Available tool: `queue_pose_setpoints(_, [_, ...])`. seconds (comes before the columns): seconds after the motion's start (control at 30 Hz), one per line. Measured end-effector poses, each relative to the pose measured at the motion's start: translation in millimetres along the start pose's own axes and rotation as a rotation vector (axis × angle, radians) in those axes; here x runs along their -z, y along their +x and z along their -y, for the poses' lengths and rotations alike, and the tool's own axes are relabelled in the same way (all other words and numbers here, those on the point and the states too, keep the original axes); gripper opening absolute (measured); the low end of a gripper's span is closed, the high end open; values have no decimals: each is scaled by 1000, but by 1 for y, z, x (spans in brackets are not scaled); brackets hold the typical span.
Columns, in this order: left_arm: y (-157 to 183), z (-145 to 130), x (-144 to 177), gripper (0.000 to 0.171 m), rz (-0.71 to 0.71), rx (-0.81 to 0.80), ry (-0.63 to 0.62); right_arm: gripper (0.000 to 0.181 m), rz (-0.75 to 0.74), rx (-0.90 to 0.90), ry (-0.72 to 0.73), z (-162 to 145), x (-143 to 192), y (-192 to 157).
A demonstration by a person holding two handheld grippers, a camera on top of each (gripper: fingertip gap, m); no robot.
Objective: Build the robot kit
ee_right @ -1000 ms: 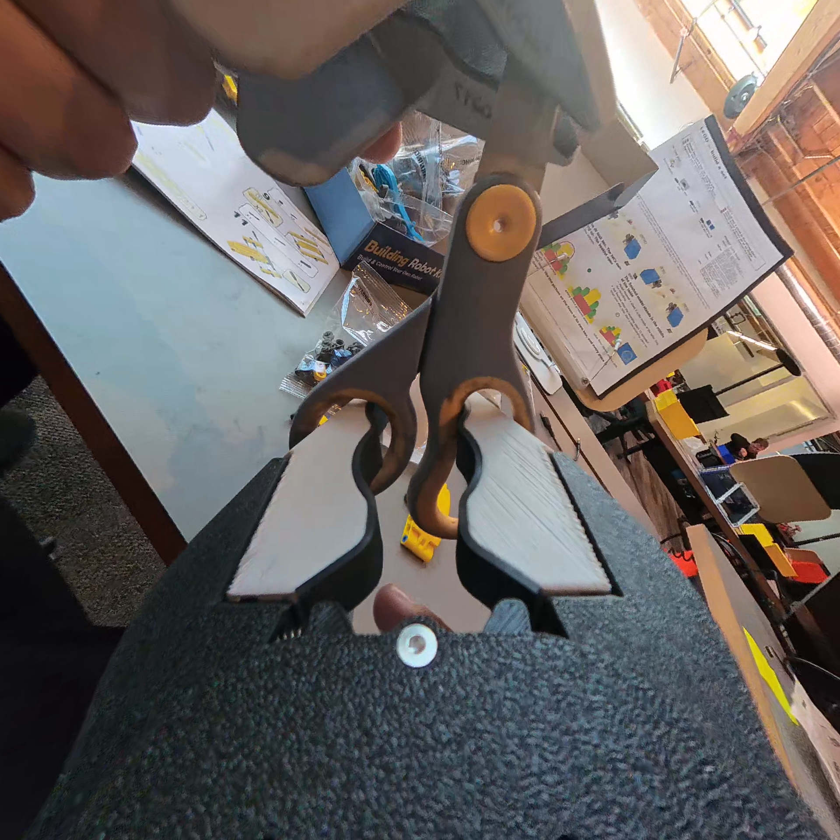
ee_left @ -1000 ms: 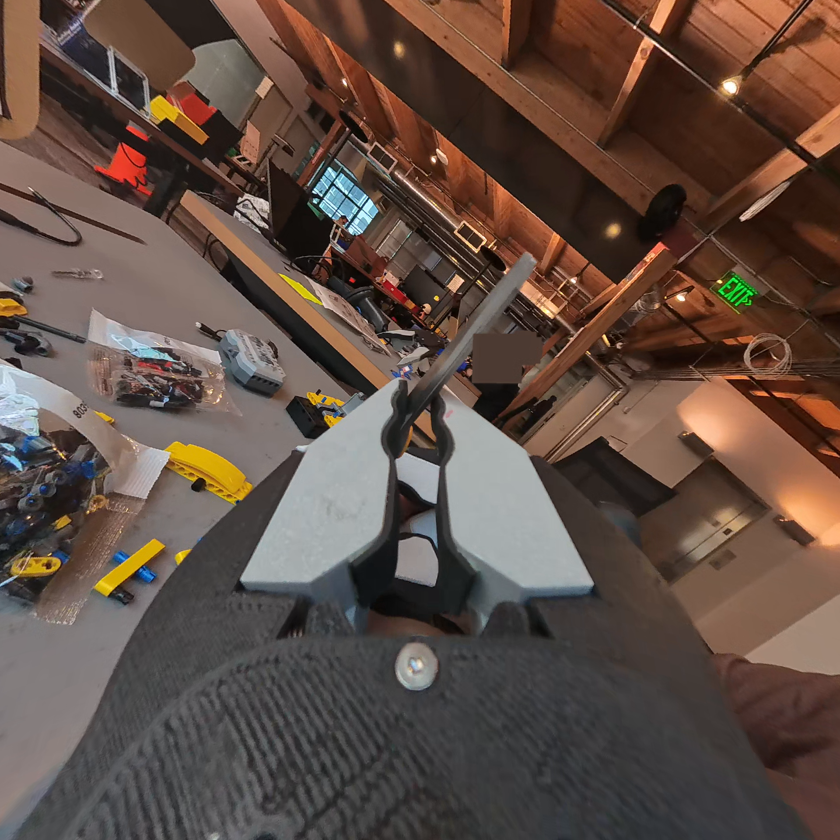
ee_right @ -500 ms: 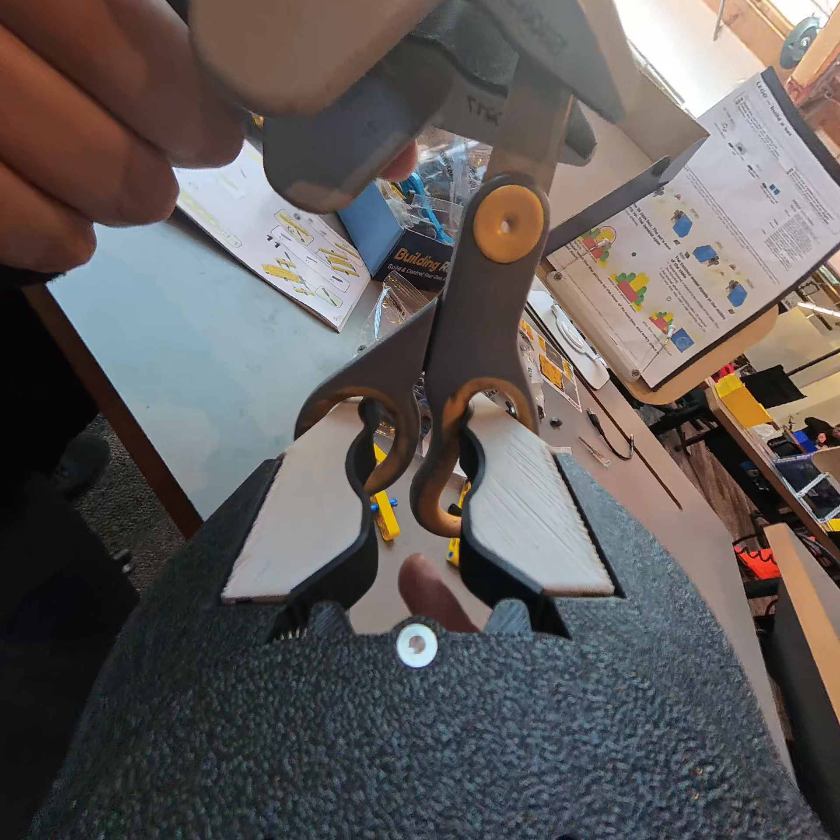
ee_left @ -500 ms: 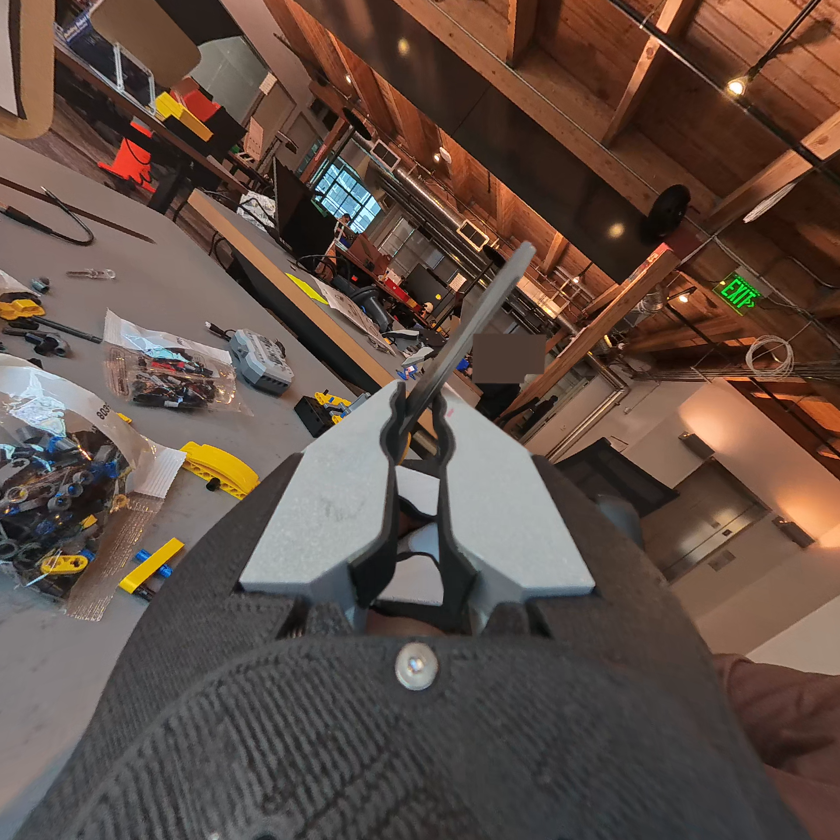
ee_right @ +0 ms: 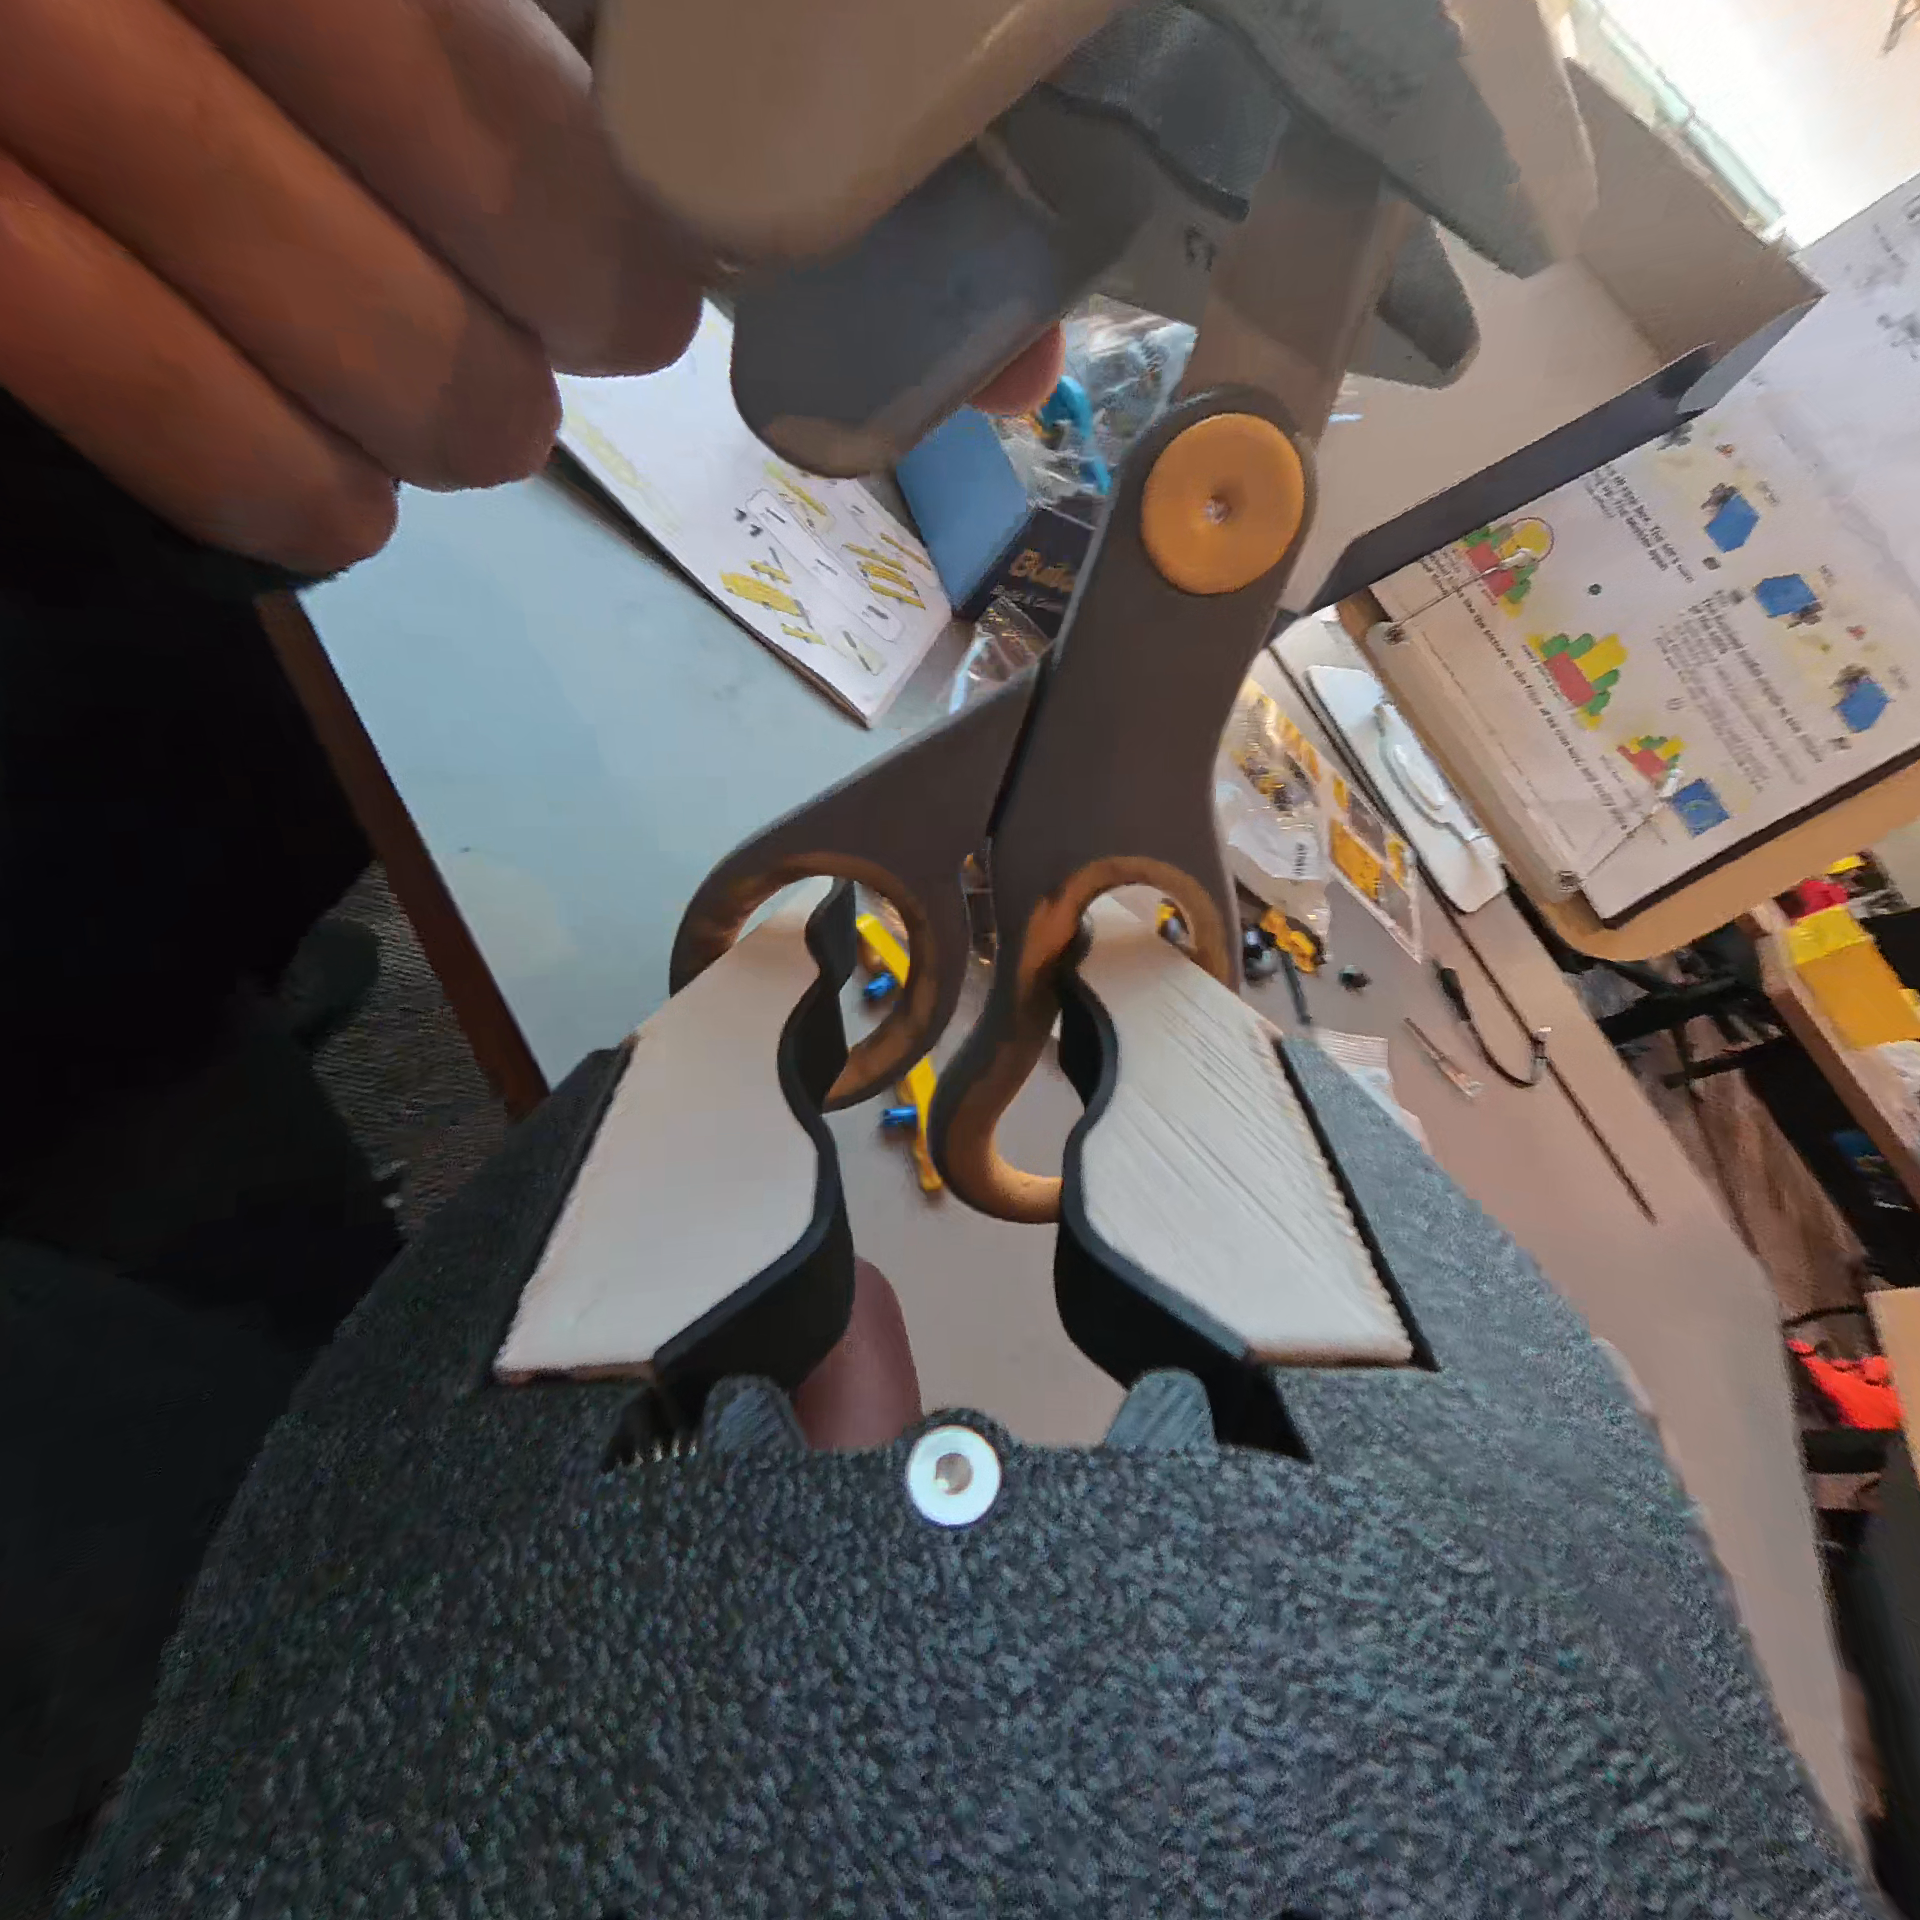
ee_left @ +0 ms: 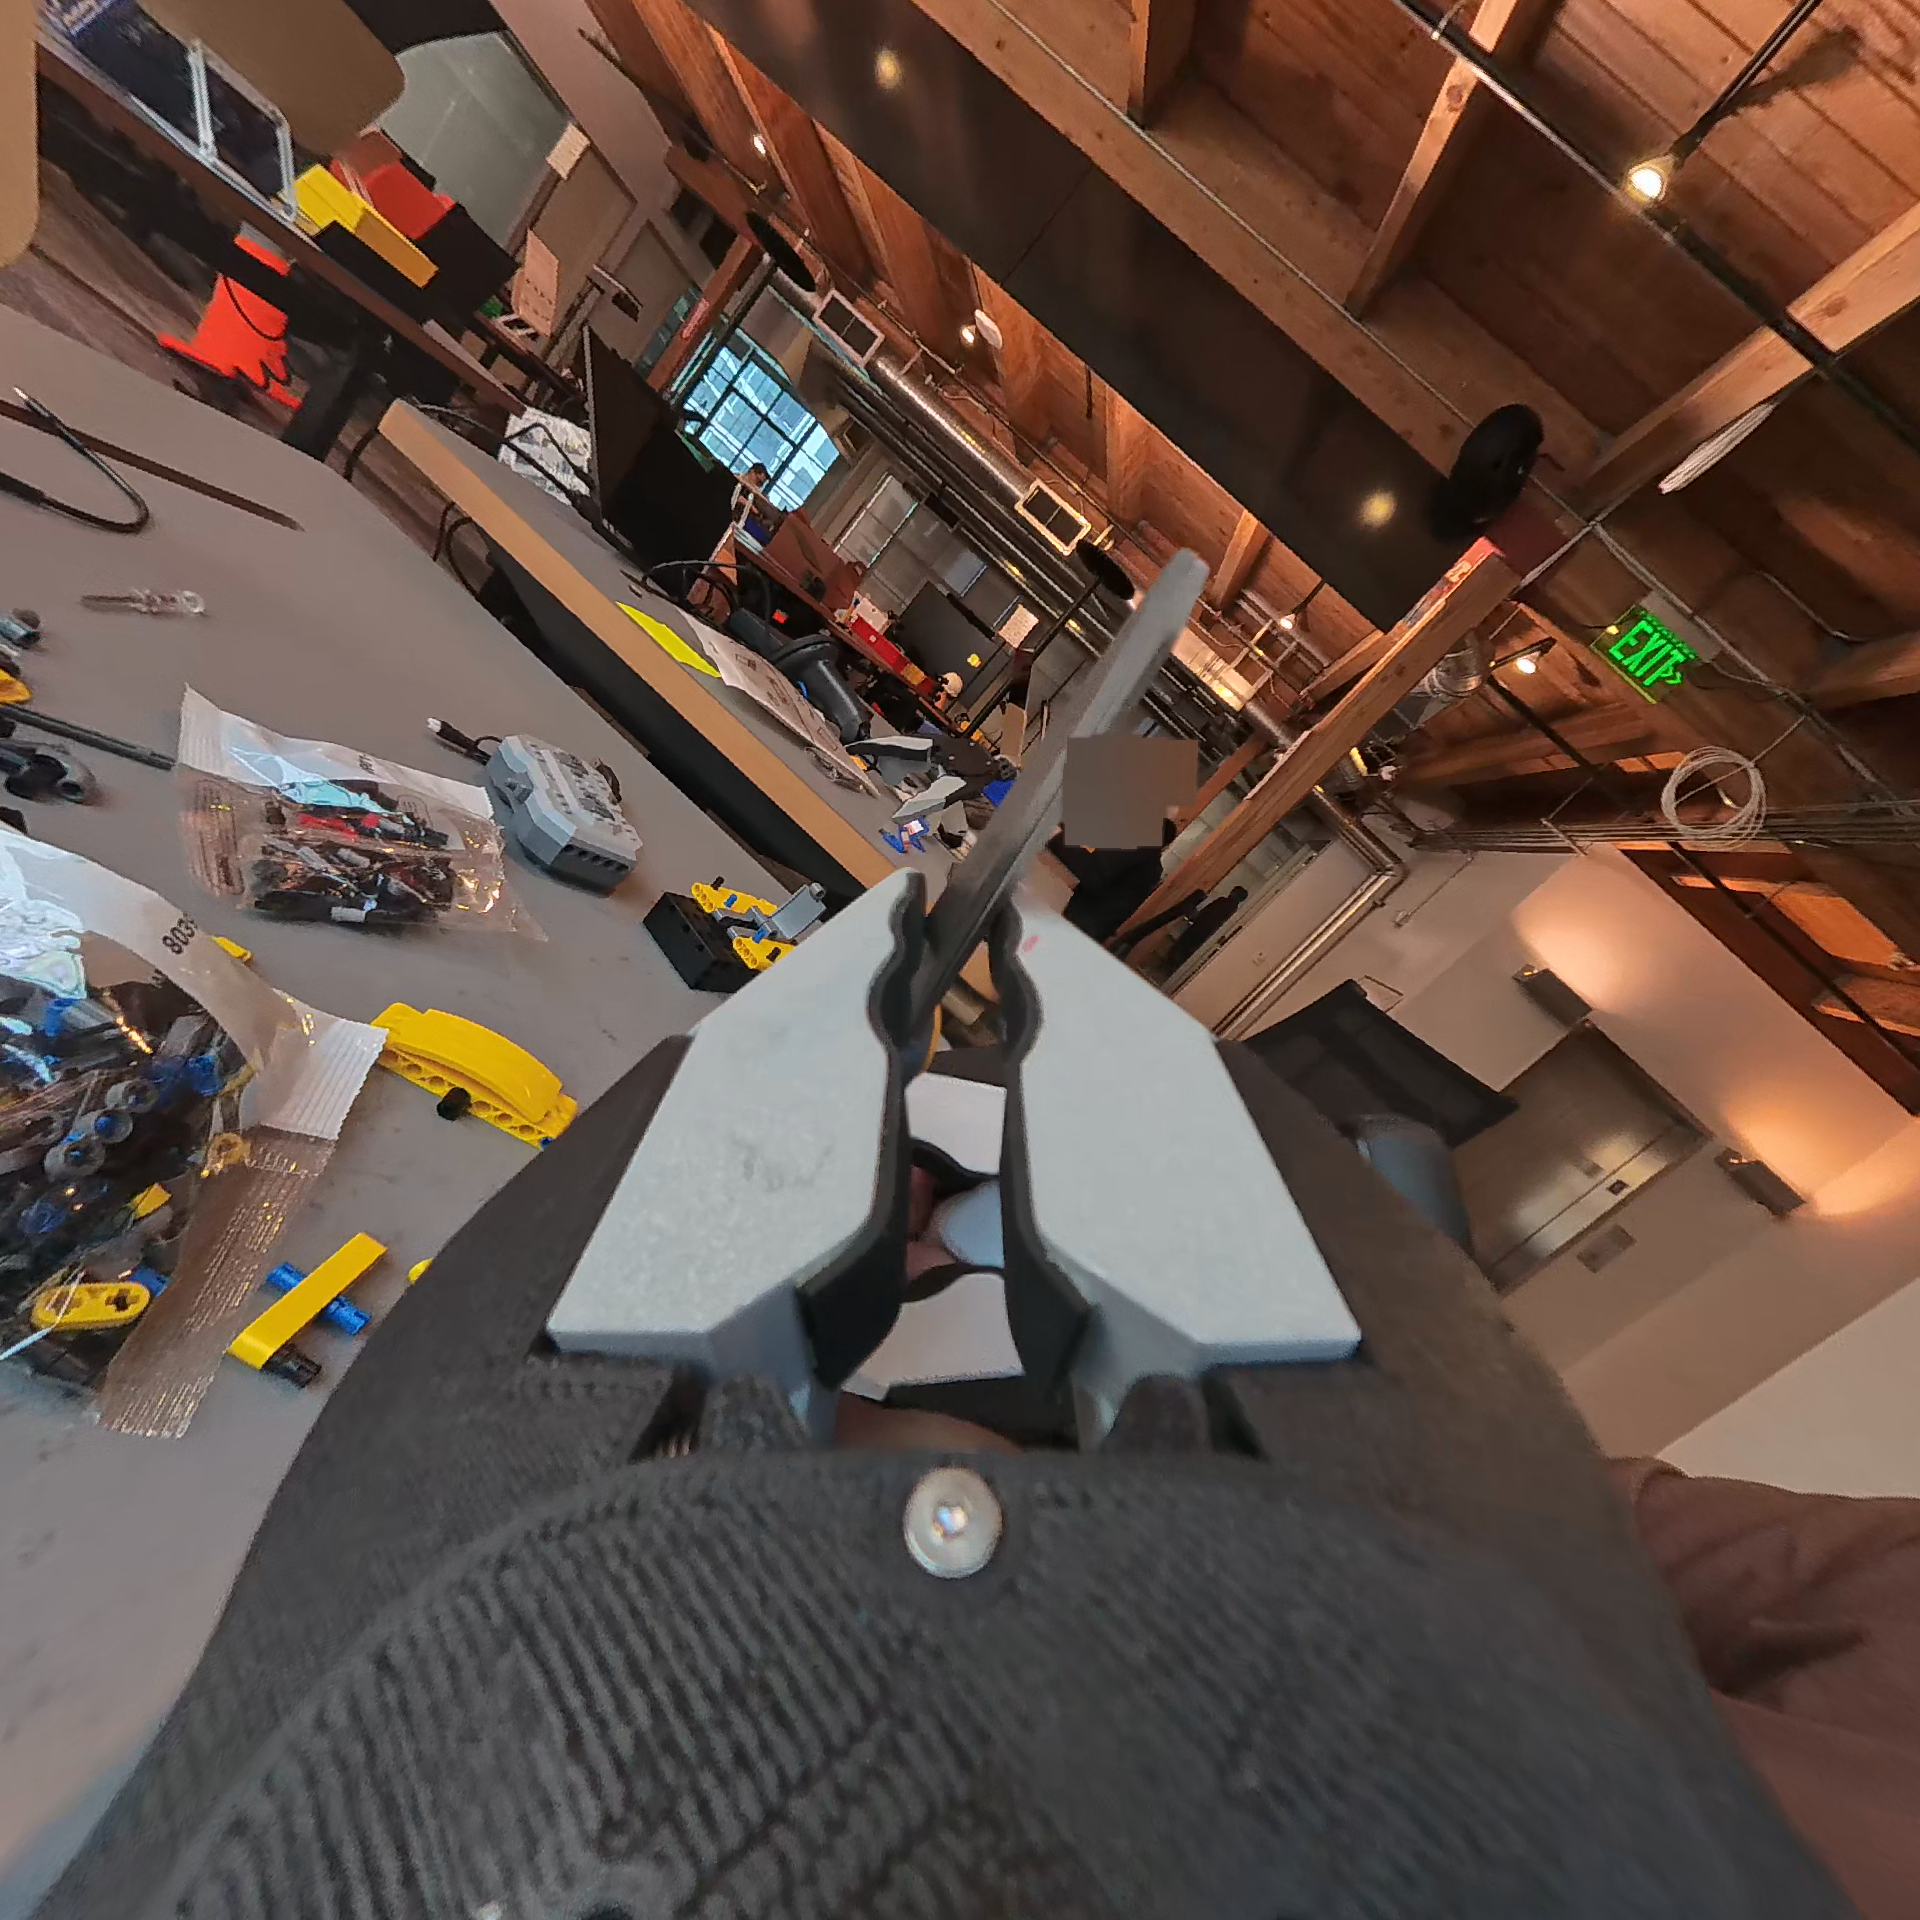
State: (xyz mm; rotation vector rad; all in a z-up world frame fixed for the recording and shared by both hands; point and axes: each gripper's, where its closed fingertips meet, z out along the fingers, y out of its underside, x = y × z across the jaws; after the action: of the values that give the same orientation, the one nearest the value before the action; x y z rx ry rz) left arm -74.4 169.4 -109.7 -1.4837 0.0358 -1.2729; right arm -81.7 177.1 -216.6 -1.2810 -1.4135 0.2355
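A pair of dark grey scissors (ee_right: 1122,707) with an orange pivot and orange-lined handle loops hangs between both grippers above a grey table (ee_right: 540,727). My left gripper (ee_left: 951,935) is shut on the scissors' grey blade (ee_left: 1101,707), which sticks up past its tips. In the right wrist view it shows at the top (ee_right: 904,343), held by a hand (ee_right: 260,291). My right gripper (ee_right: 951,956) is open, with one fingertip reaching into each handle loop. The blade tip is hidden in the right wrist view.
Clear bags of small building parts (ee_left: 343,831) (ee_left: 94,1091), a yellow curved piece (ee_left: 478,1070) and a grey module (ee_left: 561,800) lie on the table. A booklet (ee_right: 769,561), a blue box (ee_right: 966,499) and a tilted instruction board (ee_right: 1662,644) lie beyond the scissors. About 11 cm separates my left fingertips from my right. The yellow curved piece (ee_left: 478,1070) is about 11 cm from my right fingertips and 20 cm from my left.
My right gripper's fingers have spread wider apart inside the handle loops and the view has swung. My left gripper stays clamped on the blade, drifting slightly.
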Motion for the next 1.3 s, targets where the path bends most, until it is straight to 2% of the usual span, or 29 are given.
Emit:
queue_pose_setpoints(0.07, [2, 0, 0, 7, -7, -7, -4, 37, -38, 26, -1, 1, 1, 4])
queue_pose_setpoints(0.3, [-3, 0, 1, 8, 7, 11, -5, 37, 6, -24, -6, 0, -2, -4])
queue_pose_setpoints(0.4, [-4, 1, 1, 9, 14, 3, -8, 37, -39, -29, -8, 0, -7, -2])
queue_pose_setpoints(0.6, [-7, 3, 4, 8, 12, 19, -2, 38, -17, -49, -28, 2, -9, -11])
queue_pose_setpoints(0.8, [-11, -3, 2, 8, 22, 21, -24, 39, 66, -77, -79, -5, -5, -21])
queue_pose_setpoints(1.07, [-11, -8, 0, 9, 13, 36, -41, 40, 238, -168, -76, -4, 5, -38])
queue_pose_setpoints(1.23, [-3, -7, -2, 10, -17, 28, -31, 37, 158, -173, -62, -4, 3, -24])
queue_pose_setpoints(1.3, [0, -1, 0, 10, -34, 31, -8, 34, 96, -192, -7, 3, -1, -16])
